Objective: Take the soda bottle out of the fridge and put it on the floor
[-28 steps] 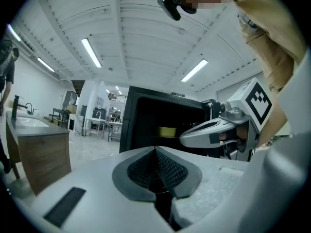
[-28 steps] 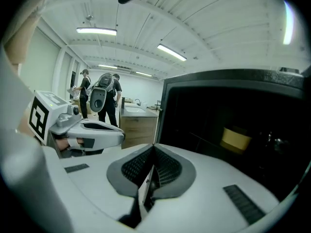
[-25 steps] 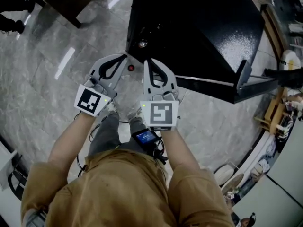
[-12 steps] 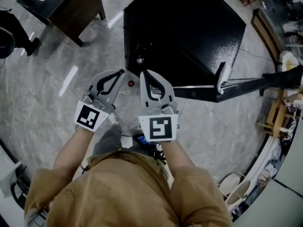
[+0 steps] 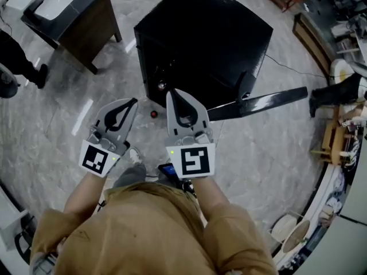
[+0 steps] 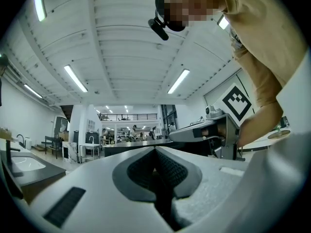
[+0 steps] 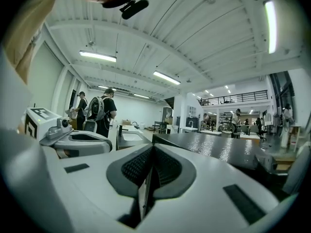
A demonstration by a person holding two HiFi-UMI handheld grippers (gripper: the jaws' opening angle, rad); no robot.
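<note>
Lifted higher above the floor [image 5: 63, 113] than a second ago, left tool [image 5: 135, 101] and right tool [image 5: 170, 92] both pressed together, empty. Beyond, between their tips near frame centre: red-capped soda bottle [image 5: 153, 114], standing on floor before open fridge [image 5: 206, 33].

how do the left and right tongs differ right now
The left tongs slant toward the right tongs, which point straight up the head view at the black fridge. The left marker cube sits lower and skewed there; the right marker cube sits square, with a different pattern. Both tongs are shut with nothing between them.
</note>
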